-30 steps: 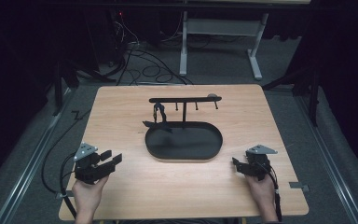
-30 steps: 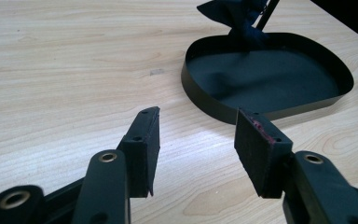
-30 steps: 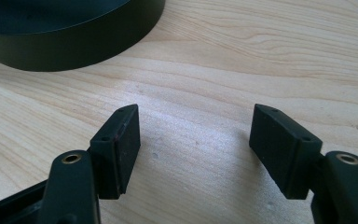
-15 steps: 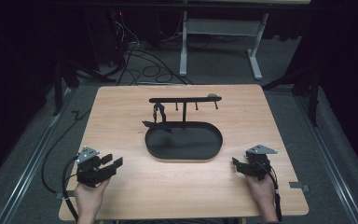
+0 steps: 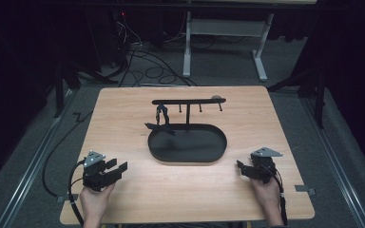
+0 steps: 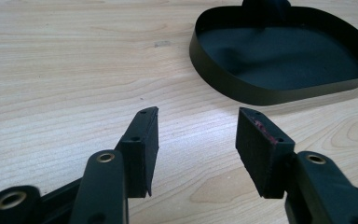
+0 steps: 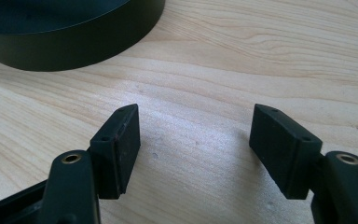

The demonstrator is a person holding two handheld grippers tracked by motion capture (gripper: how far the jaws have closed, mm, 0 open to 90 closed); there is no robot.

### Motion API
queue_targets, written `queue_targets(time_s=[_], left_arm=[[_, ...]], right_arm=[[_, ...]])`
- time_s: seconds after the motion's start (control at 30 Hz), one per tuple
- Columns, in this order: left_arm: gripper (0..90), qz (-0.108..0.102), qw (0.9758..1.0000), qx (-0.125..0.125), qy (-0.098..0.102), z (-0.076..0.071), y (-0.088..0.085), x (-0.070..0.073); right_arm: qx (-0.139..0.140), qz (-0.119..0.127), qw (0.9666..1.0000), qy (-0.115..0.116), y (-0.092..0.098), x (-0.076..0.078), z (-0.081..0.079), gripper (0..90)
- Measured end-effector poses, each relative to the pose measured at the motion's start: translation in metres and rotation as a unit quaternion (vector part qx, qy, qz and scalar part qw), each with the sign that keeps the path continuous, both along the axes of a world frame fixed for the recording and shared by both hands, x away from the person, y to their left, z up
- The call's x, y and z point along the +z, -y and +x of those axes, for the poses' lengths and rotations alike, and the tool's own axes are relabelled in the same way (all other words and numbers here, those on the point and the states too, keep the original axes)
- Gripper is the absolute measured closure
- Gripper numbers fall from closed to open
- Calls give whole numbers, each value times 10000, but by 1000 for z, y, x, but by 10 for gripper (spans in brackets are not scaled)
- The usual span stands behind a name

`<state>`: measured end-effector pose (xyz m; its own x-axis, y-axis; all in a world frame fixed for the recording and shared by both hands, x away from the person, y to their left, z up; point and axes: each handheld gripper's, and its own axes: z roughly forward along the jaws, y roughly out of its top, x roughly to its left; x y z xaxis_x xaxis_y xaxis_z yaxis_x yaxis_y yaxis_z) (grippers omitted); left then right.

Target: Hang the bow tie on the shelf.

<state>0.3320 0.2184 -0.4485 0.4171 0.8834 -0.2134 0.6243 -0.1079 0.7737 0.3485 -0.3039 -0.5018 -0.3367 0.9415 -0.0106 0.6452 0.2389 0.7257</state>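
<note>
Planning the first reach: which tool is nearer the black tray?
Right, narrowly. The right tool sits just off the tray's near right rim; the left tool lies farther out, off its near left. Both are open, touching nothing.

Bright, evenly lit table (image 5: 123, 114), dark surroundings, soft glare on wood close up, near foreground blurred

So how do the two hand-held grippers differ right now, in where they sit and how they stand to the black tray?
The left hand-held gripper sits near the table's left front corner; the right hand-held gripper sits near its right front.

The left one points up and to the right toward the black oval tray, the right one leftward toward it.

In the high view the right one lies closer to the tray's rim.

Both have their jaws open with nothing between them, over bare wood.
</note>
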Motion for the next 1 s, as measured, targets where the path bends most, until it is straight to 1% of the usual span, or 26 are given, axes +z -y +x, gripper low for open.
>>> queue_targets(time_s=[0.13, 0.67, 1.0], left_arm=[[493, -1, 10000, 1, -57, 1, 1, -5], [490, 14, 9999, 63, -151, 7, 6, -22], [486, 129, 9997, 90, -191, 11, 11, -32]], right_arm=[[6, -1, 10000, 0, 0, 0, 0, 351], [8, -1, 10000, 0, 0, 0, 0, 351], [7, 0, 10000, 0, 0, 0, 0, 351]])
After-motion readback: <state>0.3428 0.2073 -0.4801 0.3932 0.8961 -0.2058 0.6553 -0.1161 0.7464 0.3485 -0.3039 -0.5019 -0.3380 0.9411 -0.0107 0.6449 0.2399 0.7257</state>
